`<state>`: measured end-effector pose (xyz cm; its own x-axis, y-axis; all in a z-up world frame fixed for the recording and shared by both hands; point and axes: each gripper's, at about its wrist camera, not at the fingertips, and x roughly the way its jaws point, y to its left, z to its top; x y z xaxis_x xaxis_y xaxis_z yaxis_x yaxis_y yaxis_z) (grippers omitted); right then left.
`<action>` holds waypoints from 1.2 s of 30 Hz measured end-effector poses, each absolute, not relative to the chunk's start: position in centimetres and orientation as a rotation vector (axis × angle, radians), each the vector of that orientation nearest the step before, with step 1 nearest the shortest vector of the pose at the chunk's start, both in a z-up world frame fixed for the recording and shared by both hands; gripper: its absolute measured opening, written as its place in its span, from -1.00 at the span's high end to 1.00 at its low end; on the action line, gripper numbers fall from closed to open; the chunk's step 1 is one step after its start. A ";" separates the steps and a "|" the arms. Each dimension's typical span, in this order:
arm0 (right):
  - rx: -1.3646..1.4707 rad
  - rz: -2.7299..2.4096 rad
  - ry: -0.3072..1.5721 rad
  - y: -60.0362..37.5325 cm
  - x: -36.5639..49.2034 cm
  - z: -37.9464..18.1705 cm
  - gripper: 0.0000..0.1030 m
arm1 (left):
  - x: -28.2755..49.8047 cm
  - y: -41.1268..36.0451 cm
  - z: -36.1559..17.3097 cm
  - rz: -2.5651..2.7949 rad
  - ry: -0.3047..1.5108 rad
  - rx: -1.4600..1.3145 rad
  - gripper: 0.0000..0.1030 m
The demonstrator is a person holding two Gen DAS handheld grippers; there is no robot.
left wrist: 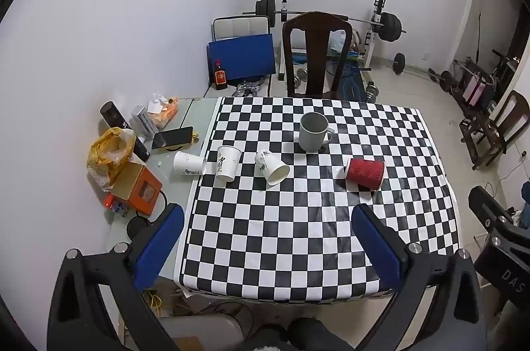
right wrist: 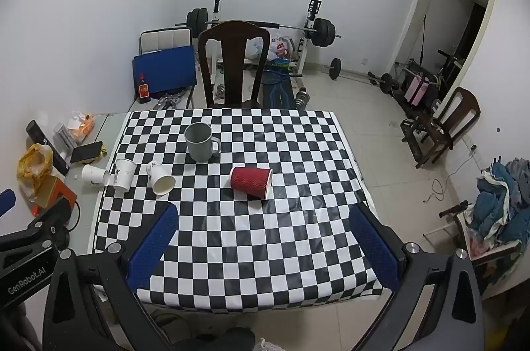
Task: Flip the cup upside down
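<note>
Both grippers hang above the near edge of the checkered worktop (right wrist: 251, 251), left gripper (left wrist: 268, 218) and right gripper (right wrist: 263, 218) each with jaws spread wide, holding nothing. The red cup (right wrist: 250, 181) lies on its side mid-worktop, mouth toward 4 o'clock, with the upright grey mug (right wrist: 199, 141) at its 10 o'clock. Out at 9 o'clock sit three white paper cups: one tipped (left wrist: 272, 168), one upright (left wrist: 227, 163), one on its side (left wrist: 188, 163) off the cloth; a dark chair (left wrist: 316, 53) stands at 12.
</note>
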<state>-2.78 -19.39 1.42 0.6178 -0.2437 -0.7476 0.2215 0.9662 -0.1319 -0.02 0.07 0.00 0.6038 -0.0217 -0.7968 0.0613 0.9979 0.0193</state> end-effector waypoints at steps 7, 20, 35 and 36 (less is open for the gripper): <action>0.001 -0.257 0.858 -19.5 -2.8 1.6 -1.00 | 0.0 0.4 -0.2 -0.054 0.926 0.051 -1.00; -0.006 -0.261 0.851 -19.5 -2.9 1.8 -1.00 | 0.6 -1.3 1.2 -0.040 0.922 0.053 -1.00; -0.005 -0.261 0.844 -19.1 -2.3 2.3 -1.00 | 0.6 -0.8 1.5 -0.043 0.921 0.049 -1.00; -0.007 -0.261 0.845 -19.1 -2.3 2.3 -1.00 | 0.7 -0.9 1.5 -0.044 0.923 0.049 -1.00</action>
